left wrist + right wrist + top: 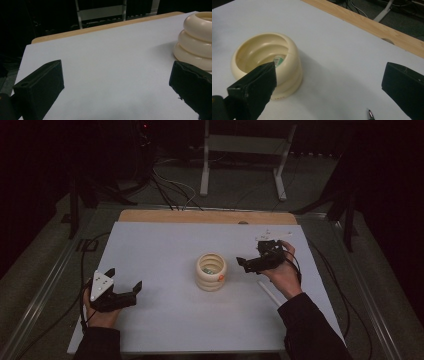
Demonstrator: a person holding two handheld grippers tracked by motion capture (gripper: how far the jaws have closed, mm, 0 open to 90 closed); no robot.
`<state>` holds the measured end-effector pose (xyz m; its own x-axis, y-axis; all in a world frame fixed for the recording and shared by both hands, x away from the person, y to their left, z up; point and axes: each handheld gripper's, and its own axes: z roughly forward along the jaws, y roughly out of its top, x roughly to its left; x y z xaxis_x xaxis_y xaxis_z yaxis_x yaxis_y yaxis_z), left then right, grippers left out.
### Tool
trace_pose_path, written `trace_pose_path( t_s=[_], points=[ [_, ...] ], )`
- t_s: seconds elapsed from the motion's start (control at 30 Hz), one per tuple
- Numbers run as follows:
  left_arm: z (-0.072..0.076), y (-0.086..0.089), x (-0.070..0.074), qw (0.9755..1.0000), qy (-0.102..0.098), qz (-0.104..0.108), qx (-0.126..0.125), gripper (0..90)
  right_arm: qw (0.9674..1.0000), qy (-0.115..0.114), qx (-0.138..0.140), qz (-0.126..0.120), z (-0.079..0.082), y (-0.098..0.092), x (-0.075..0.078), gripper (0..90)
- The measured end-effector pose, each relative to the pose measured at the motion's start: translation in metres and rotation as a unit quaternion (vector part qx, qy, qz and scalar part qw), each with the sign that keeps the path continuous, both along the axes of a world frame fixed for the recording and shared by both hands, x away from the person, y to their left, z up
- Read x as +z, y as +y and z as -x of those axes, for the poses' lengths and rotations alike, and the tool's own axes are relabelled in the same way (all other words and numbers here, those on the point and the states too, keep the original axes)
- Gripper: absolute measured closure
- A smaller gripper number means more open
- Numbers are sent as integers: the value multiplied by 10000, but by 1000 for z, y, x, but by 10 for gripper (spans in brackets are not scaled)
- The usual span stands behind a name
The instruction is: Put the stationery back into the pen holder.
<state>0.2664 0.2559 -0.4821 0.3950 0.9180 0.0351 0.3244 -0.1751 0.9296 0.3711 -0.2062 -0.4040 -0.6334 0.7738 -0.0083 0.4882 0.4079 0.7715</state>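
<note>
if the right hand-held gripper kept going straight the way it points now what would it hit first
Probably the cream ribbed holder. The right hand-held gripper points left toward it with jaws open and nothing between them; in its own view the holder sits just past the left jaw, so it might clip the rim rather than meet it squarely.

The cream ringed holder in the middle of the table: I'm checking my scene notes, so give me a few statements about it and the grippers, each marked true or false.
1. The cream ringed holder stands upright on the white table top. True.
2. The right gripper is clamped on the holder's rim. False: its jaws stand wide apart beside the holder, touching nothing.
3. The left gripper is open with nothing between its jaws. True.
4. The holder is empty. False: the right gripper view shows a small green and white item inside it.
5. A white pen lies on the table near the right hand. True.
</note>
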Motion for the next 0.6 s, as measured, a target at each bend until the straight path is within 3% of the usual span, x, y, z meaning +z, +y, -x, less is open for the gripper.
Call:
trace_pose_path(
  t_s=[0.6],
  points=[
    [-1, 0, 0, 10000, -1, 2, 10, 1, 9997, 53, -245, 23, -6, -28, -5, 0]
  ],
)
